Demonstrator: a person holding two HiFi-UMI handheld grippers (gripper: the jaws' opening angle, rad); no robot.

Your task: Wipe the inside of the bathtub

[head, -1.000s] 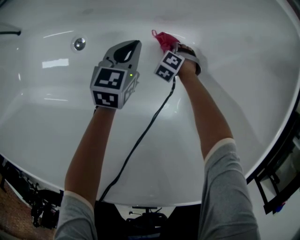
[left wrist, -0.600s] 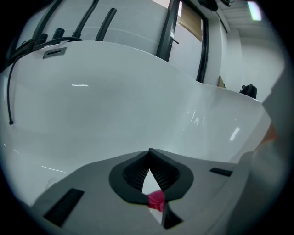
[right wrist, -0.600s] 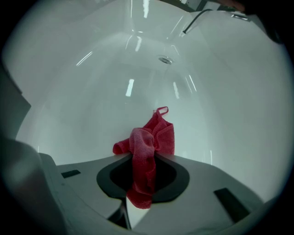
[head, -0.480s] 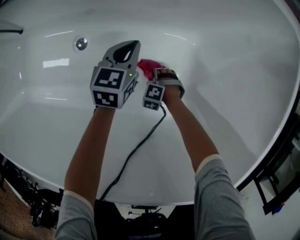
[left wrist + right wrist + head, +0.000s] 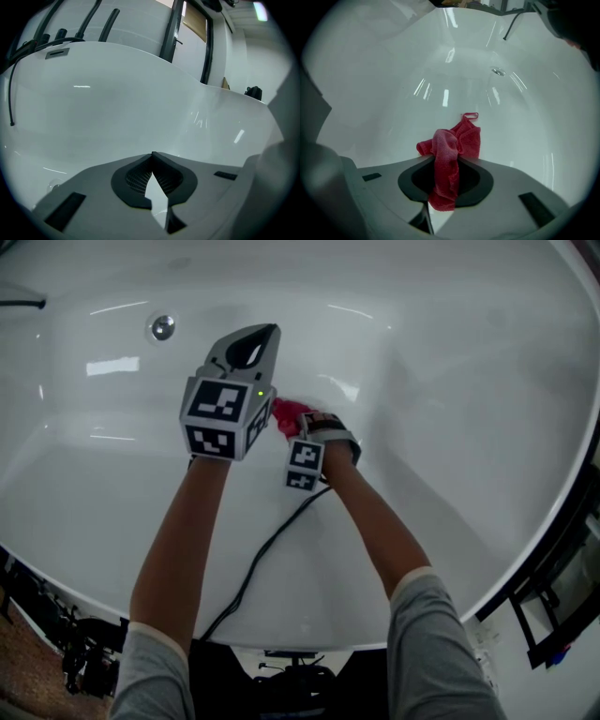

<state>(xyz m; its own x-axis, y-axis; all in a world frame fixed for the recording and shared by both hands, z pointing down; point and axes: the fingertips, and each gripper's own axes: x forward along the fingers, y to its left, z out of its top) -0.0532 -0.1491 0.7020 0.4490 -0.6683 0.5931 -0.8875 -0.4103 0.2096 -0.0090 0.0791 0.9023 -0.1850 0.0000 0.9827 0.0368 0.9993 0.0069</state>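
Because my right gripper [image 5: 446,161] pinches only a bunched fold of the red cloth [image 5: 461,138], low in the bathtub [image 5: 450,371] on my side of the drain [image 5: 162,328], a hard stroke could pull it free. Nearer the drain, my left gripper [image 5: 152,155], pressed together and empty, hovers just beside the cloth, crowding that path.

My left gripper [image 5: 152,154] and right gripper [image 5: 446,161] are pale grey with dark grey pads. Their marker cubes [image 5: 217,413] show black-and-white squares. Crimson terry cloth [image 5: 457,140], glossy white bathtub [image 5: 450,352], thin black cable [image 5: 272,540] at lower centre.
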